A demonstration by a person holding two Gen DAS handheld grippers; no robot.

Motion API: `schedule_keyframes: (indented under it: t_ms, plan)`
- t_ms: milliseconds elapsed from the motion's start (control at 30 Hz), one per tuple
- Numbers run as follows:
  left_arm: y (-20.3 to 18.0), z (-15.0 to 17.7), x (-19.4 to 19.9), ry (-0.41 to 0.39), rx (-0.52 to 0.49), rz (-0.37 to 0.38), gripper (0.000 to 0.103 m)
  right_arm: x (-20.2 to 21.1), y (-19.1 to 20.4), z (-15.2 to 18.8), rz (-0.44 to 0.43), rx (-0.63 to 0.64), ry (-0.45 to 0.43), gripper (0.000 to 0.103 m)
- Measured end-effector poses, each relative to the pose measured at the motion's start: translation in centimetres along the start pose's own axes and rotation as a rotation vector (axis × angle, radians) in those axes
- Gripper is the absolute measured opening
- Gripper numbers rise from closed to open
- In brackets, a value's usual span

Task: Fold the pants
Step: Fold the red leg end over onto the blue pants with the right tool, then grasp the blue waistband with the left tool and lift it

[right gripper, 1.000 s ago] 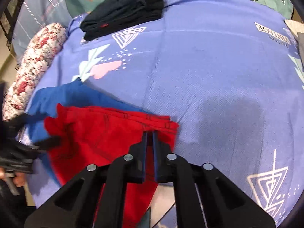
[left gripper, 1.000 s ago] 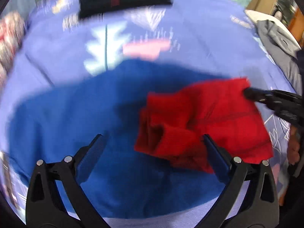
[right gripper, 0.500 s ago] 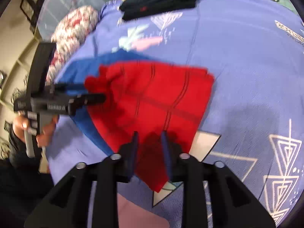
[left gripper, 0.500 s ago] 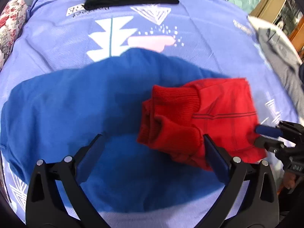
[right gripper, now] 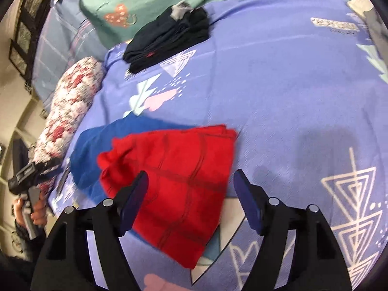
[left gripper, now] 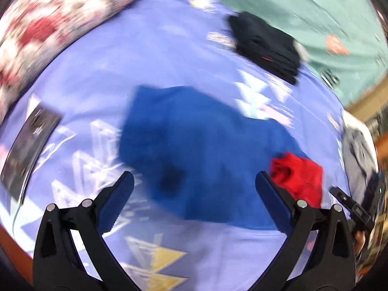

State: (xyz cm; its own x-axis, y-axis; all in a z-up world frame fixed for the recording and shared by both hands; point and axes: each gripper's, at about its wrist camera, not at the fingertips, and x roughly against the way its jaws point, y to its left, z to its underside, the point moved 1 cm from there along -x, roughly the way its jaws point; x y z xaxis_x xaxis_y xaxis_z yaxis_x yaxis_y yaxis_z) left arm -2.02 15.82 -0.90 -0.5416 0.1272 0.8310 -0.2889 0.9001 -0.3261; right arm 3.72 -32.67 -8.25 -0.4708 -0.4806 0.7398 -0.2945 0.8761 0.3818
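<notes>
The folded red pants [right gripper: 179, 177] lie on the purple bedspread [right gripper: 278, 84], partly on top of a blue garment [right gripper: 97, 143]. My right gripper [right gripper: 190, 194] is open and empty, just above the near edge of the red pants. My left gripper [left gripper: 194, 194] is open and empty, over the blue garment [left gripper: 198, 140]; the red pants [left gripper: 298, 174] show at its right, by the right finger. The left wrist view is blurred. The left gripper also shows at the left edge of the right wrist view [right gripper: 29, 172], away from the pants.
A folded black garment [right gripper: 167, 38] lies at the far side of the bed, by a green pillow [right gripper: 145, 4]. A floral bolster [right gripper: 70, 111] lies along the left. A dark flat object [left gripper: 26, 145] lies at the left. Grey clothes [left gripper: 359, 150] lie at the right.
My right gripper has opened, let go of the red pants and drawn back. My left gripper has swung away to the left, so the pants now sit at its right.
</notes>
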Motion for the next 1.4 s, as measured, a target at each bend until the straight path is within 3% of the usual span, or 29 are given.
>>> schedule_keyframes:
  t_ms: [167,400,500,633,700,767,800,867,1000,1200,1267,1400]
  plan:
    - [4.1,0.5,-1.6,0.018,0.17,-0.032,0.099,-0.4,0.3,-0.3,0.018,-0.006,-0.01,0.074]
    - [2.9,0.3,-3.7,0.086,0.151,0.085,0.099,-0.7,0.9,0.1,-0.002,0.005,0.017,0.074]
    - [3.0,-0.1,-5.0,0.107,0.178,0.146,0.093,-0.5,0.8,0.1,0.001,-0.007,0.009,0.074]
    - [2.5,-1.5,-6.8,0.09,0.175,0.116,0.089,-0.5,0.8,0.1,0.004,-0.01,0.007,0.074]
    - [2.4,-2.0,-7.0,0.08,0.168,0.079,0.076,-0.5,0.8,0.2,0.008,-0.007,0.002,0.074]
    - [2.1,-2.1,-7.3,0.084,0.146,0.064,0.027,-0.4,0.8,0.3,0.002,-0.008,0.001,0.074]
    - [2.3,-2.0,-7.5,0.101,0.168,0.116,0.022,-0.4,0.8,0.3,0.002,-0.008,0.0,0.074]
    - [2.6,-1.5,-7.2,0.089,0.204,0.132,0.019,-0.3,0.6,0.3,0.005,-0.008,-0.004,0.074]
    - [-0.3,-1.4,-3.9,0.007,0.073,0.091,0.017,-0.1,0.3,0.3,0.0,-0.011,-0.006,0.074]
    - [-8.7,-1.6,2.3,-0.118,-0.221,0.147,0.018,0.6,-0.2,0.2,-0.02,-0.014,-0.028,0.074]
    - [-11.8,-0.9,2.9,-0.135,-0.317,0.157,0.02,0.8,-0.4,0.3,-0.024,-0.02,-0.036,0.074]
    - [-17.5,1.2,1.2,-0.072,-0.461,0.209,0.022,1.6,-1.1,0.7,-0.029,-0.031,-0.048,0.074]
